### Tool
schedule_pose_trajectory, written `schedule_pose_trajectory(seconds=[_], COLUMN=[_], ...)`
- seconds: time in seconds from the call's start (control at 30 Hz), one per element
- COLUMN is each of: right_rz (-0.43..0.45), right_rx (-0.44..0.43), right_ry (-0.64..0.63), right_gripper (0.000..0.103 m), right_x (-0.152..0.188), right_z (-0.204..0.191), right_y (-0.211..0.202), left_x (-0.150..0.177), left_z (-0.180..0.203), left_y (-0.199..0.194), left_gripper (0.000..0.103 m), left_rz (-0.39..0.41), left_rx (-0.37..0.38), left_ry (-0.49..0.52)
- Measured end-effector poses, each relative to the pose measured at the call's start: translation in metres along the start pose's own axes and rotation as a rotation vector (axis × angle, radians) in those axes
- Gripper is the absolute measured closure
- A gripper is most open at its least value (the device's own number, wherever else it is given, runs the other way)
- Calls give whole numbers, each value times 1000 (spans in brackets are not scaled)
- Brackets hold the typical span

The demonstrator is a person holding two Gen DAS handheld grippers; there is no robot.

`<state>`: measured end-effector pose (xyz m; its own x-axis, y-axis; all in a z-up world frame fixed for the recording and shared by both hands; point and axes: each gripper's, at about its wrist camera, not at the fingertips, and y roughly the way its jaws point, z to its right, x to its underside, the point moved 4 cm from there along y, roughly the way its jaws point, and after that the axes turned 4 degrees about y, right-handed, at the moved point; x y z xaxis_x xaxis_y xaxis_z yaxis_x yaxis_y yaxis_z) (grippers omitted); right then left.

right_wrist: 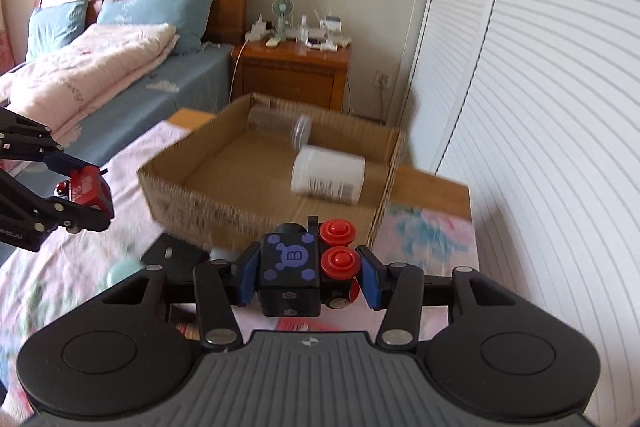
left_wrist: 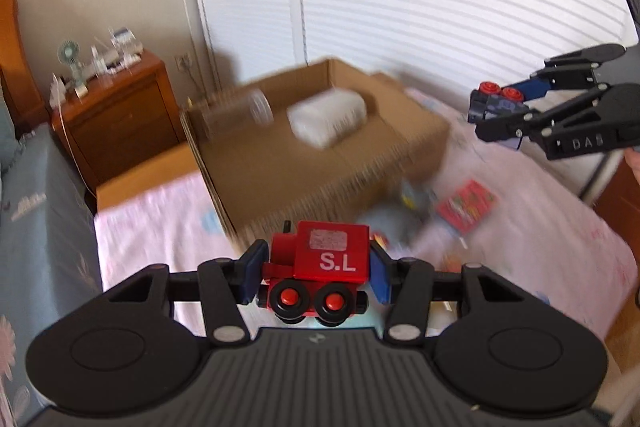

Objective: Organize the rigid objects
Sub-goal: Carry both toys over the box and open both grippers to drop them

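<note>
My left gripper point(left_wrist: 316, 273) is shut on a red toy train car point(left_wrist: 320, 267) marked "S.L", held above the pink table cover. The right wrist view shows that same red car point(right_wrist: 86, 189) at the left. My right gripper point(right_wrist: 306, 277) is shut on a black toy car with a purple "B" point(right_wrist: 290, 267) and red wheels. From the left wrist view, that black car point(left_wrist: 498, 101) hangs at the right, above the table. Ahead of both lies an open cardboard box point(left_wrist: 416, 143) point(right_wrist: 200, 203) holding a white plastic bottle point(left_wrist: 328, 119) point(right_wrist: 328, 177) and a clear jar point(left_wrist: 260, 107) point(right_wrist: 296, 129).
A red packet point(left_wrist: 466, 205), a blue-grey item point(left_wrist: 384, 223) and small bits lie on the pink cover in front of the box. A flat black object point(right_wrist: 172, 253) lies near the box. A wooden nightstand point(right_wrist: 292, 71), a bed point(right_wrist: 132, 83) and white louvred doors point(right_wrist: 540, 107) surround the table.
</note>
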<state>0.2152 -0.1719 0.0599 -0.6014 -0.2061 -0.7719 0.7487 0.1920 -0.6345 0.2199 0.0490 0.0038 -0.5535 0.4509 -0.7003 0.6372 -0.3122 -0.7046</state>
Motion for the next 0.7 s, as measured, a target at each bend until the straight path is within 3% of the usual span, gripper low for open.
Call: schedule_pose_trajectory(seconds=[0.27, 0.4, 0.53, 0.63, 0.7], right_rz=[6, -4, 1, 9, 5], right_rx=[-10, 2, 8, -9, -12], right_ry=[30, 42, 94, 145, 180], right_gripper=[53, 50, 13, 2, 0], right_x=[-46, -55, -47, -35, -27], right_z=[13, 17, 23, 28, 28], right_y=[49, 69, 67, 54, 45], left_x=[-52, -64, -69, -72, -75], left_z=[-22, -27, -29, -30, -30], left_y=[35, 53, 62, 68, 73], left_gripper=[52, 52, 52, 52, 52], left_rz=[7, -11, -14, -20, -25], left_rx=[-43, -52, -49, -49, -47], left_ry=[-5, -12, -16, -8, -10])
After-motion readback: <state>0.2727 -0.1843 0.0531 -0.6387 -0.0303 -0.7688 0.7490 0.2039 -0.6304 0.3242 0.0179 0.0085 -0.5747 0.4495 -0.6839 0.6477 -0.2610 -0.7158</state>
